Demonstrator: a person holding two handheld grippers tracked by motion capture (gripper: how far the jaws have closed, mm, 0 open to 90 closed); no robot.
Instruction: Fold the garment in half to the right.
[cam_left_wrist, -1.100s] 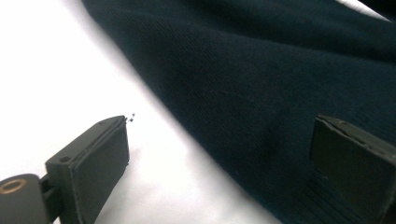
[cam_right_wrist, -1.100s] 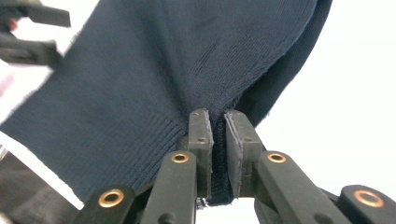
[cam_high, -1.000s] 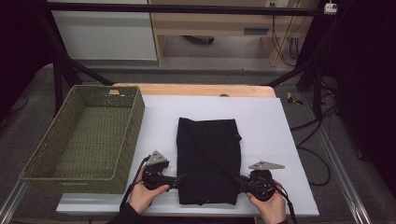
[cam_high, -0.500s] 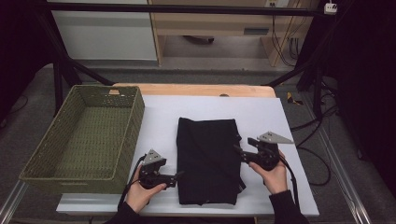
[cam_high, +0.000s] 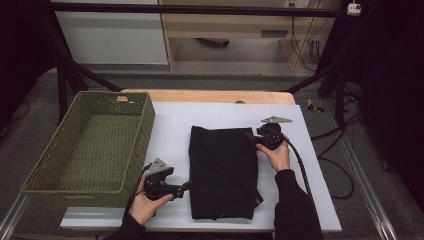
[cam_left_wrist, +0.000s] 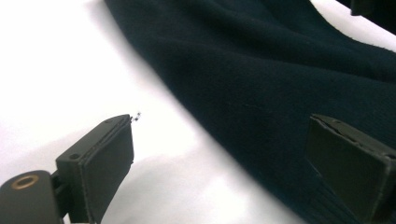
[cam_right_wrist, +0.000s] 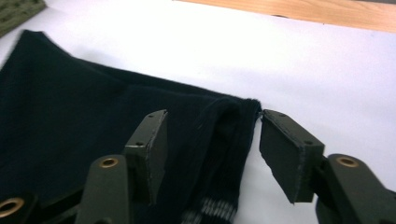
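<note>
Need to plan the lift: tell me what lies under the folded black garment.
The black garment lies flat on the white table sheet, which shows all around it. Anything between its folded layers or beneath it is covered.

The high view is looking forward and down from above the person's side, taking in the whole white table (cam_high: 310, 165) from some way off. The left gripper view is sitting low and very close, looking along the tabletop at the near left edge of the black garment (cam_left_wrist: 280, 79). The right gripper view is hovering close too (tilted slightly down), facing the garment's far right corner (cam_right_wrist: 233, 112). All three are sharing that garment (cam_high: 222, 170) and the white surface.
</note>
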